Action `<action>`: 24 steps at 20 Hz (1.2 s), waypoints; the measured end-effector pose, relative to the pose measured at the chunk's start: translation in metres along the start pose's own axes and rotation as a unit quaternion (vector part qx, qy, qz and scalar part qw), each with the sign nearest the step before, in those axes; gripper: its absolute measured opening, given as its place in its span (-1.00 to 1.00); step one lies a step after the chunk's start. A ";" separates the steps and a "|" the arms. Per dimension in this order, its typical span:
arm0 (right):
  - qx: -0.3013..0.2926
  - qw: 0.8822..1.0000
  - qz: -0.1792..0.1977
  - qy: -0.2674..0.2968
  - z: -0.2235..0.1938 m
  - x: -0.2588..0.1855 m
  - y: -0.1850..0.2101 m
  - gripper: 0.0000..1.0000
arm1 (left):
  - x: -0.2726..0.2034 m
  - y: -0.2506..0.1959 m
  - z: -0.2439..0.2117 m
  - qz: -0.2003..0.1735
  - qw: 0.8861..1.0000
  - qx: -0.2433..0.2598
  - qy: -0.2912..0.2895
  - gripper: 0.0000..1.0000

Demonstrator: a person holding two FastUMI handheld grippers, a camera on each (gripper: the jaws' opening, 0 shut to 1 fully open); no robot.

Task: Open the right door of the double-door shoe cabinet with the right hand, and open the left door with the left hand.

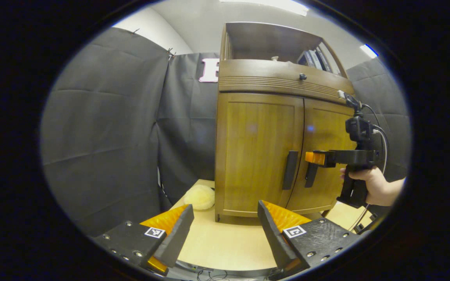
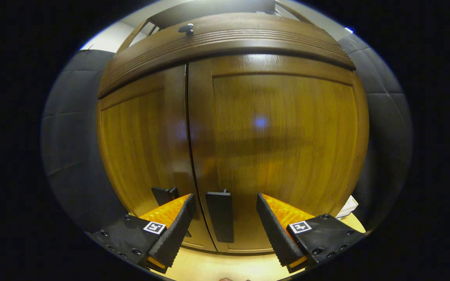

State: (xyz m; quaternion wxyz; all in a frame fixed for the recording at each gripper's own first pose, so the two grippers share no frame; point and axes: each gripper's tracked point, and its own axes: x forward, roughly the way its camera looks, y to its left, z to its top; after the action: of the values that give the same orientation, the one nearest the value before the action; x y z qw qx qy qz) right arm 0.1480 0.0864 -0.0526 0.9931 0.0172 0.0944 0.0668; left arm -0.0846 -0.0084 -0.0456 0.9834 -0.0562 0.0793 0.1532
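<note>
Your right gripper (image 2: 225, 224) has its fingers spread wide, one on each side of the right door's handle (image 2: 220, 214) without pressing on it; the handle stands upright between them, just right of the seam between the two doors; the left door's handle (image 2: 164, 194) shows partly behind your left-hand finger (image 2: 178, 230). Your left gripper (image 1: 225, 230) also has its fingers apart, holding nothing, hanging over the pale worktop (image 1: 225, 246) well back from the shoe cabinet (image 1: 264, 117). From there you see both doors shut, the left door (image 1: 254, 150) and right door (image 1: 326, 156) meeting at the two dark handles, and your hand (image 1: 375, 183) holding the right gripper level at the right handle. Each finger mount carries a small square black-and-white marker (image 1: 154, 232); no brand or writing can be read on the cabinet. A pale fluffy lump (image 1: 199, 196) lies on the worktop left of the cabinet.
</note>
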 end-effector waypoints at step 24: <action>-0.019 0.998 0.049 0.034 -0.029 0.015 0.010 -0.77 | 0.030 -0.030 0.002 -0.026 0.999 0.020 0.011 0.84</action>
State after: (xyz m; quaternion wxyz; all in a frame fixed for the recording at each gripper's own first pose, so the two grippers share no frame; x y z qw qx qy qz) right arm 0.1556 0.0984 -0.0829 0.9850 0.0009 0.1262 0.1176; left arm -0.0470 -0.0273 -0.0467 0.9870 -0.0401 0.0921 0.1253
